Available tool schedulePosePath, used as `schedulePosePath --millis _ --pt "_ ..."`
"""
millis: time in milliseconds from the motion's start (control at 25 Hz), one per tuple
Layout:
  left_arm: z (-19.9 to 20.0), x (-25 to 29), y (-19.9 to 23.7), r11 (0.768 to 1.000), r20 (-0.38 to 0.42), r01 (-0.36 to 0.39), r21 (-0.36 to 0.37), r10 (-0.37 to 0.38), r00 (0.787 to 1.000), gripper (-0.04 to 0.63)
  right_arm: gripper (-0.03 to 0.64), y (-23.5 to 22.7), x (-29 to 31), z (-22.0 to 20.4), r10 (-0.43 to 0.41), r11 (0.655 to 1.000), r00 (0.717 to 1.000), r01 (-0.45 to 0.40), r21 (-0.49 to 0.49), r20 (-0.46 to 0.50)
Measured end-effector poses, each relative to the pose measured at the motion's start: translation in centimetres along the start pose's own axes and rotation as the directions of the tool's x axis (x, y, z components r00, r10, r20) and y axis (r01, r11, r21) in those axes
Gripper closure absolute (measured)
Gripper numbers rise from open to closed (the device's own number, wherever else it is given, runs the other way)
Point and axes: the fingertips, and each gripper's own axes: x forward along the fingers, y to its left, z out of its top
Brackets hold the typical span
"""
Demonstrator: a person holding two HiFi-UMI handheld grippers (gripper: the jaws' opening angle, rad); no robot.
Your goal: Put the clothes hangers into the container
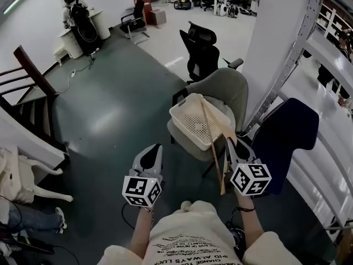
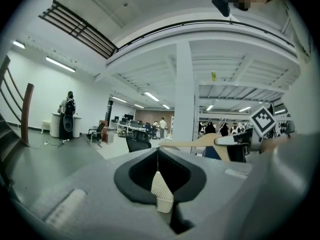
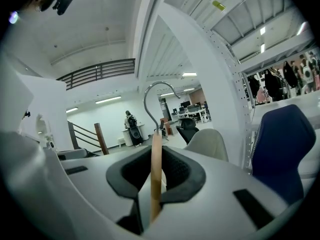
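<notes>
Clamping hanger (image 1: pixel 212 142) in right claw (image 1: pixel 230 145), pointing its length forward over basket (image 1: pixel 182 123); holding left claw (image 1: pixel 158 148) closed, empty.

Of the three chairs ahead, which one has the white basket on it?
The pale grey chair in the middle: the white basket sits on its seat. The black chair stands behind it, the blue chair to its right.

grey chair (image 1: pixel 226 87), blk office chair (image 1: pixel 201 48), stairs (image 1: pixel 30 112)
</notes>
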Motion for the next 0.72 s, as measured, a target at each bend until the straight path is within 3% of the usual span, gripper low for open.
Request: schedulePosePath --millis 400,720 --pt "-1.7 2.8 2.7 0.999 -0.044 -0.013 -0.051 0.01 0.999 0.572 0.562 -1.0 4.2 -0.7 -0.009 1.0 0.999 0.01 0.011 -0.048" --pt "-3.0 8.2 5.5 0.997 -0.081 -0.011 -0.083 0.004 0.997 0.572 0.561 -3.3 9.8 -1.2 -0.013 0.999 0.996 0.016 0.034 -0.094"
